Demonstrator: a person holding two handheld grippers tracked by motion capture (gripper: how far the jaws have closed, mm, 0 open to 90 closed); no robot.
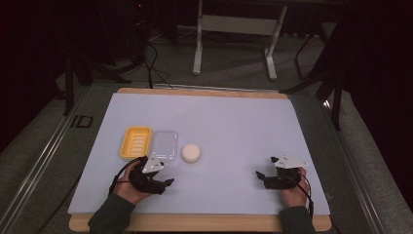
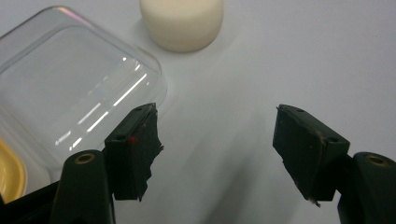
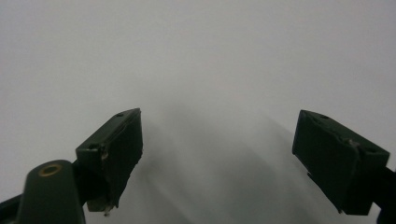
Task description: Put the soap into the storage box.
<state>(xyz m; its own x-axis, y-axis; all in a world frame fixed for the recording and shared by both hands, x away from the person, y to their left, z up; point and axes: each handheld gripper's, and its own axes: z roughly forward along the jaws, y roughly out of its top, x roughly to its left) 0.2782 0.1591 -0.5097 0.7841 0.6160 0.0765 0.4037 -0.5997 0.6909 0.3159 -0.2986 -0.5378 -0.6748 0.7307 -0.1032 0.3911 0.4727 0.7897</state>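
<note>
The soap (image 1: 191, 152) sits left of the worktop's (image 1: 234, 126) middle, toward the near edge, just right of the clear lid (image 1: 163, 145) and yellow tray (image 1: 136, 142). The left tool (image 1: 165, 184), jaws apart and empty, lies just short of it, far nearer than the right tool (image 1: 259, 176), also gaping empty near the near right corner

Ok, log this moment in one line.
left gripper: open, empty, near clear lid | right gripper: open, empty | soap: untouched on table
</note>
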